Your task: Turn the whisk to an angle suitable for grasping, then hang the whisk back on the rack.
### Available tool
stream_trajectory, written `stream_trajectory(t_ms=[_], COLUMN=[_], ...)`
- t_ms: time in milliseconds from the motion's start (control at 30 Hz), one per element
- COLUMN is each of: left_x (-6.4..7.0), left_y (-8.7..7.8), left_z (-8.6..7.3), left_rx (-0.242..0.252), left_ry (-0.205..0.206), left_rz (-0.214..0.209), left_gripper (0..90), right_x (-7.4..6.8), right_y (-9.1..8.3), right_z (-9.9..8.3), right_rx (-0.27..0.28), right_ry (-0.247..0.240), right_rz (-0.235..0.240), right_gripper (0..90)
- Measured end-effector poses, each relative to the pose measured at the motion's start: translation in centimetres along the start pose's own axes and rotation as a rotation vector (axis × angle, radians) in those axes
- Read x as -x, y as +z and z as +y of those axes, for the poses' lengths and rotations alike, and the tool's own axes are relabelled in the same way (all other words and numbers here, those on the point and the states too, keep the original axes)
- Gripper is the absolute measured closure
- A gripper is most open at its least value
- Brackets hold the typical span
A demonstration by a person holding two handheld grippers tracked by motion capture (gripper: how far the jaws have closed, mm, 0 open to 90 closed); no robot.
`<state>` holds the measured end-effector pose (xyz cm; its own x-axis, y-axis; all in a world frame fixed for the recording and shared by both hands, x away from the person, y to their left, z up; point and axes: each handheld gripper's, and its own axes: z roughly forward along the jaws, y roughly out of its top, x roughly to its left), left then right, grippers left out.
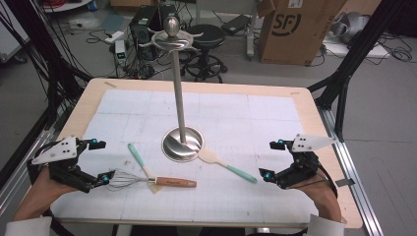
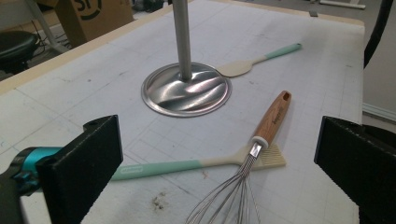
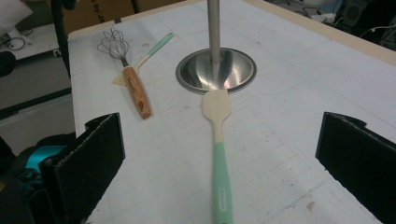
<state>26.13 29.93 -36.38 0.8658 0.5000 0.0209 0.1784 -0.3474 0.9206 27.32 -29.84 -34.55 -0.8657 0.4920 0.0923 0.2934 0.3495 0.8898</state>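
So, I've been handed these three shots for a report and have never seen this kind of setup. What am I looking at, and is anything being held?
There is no robot arm here: a person holds a two-jaw tool in each hand, the left gripper and the right gripper. The high view looks down on the table from above the person. The other two pictures come from cameras riding on each gripper, looking along its black jaws. On the white mat stand a tall metal utensil stand, a whisk with a wooden handle lying across a mint-handled slotted turner, and a mint-handled spatula whose blade touches the stand's base. Both pairs of jaws are spread wide and hold nothing. The left one is near the whisk's wires, the right one faces the spatula's handle.
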Motion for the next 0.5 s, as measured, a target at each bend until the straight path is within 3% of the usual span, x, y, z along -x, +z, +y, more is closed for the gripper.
stream_trajectory(t_ms=[167,500], left_x=[0.1,0.1], left_y=[0.0,0.0], left_z=[-0.1,1.0], left_rx=[-0.007,0.010], left_ry=[0.001,0.006], left_rz=[0.001,0.002], left_gripper=[1.7,1.6], right_x=[0.0,-0.1], right_y=[-0.6,-0.7], right_z=[0.0,-0.3], right_rx=[0.033,0.033], right_ry=[0.006,0.005], right_rz=[-0.001,0.002], right_gripper=[0.1,0.1])
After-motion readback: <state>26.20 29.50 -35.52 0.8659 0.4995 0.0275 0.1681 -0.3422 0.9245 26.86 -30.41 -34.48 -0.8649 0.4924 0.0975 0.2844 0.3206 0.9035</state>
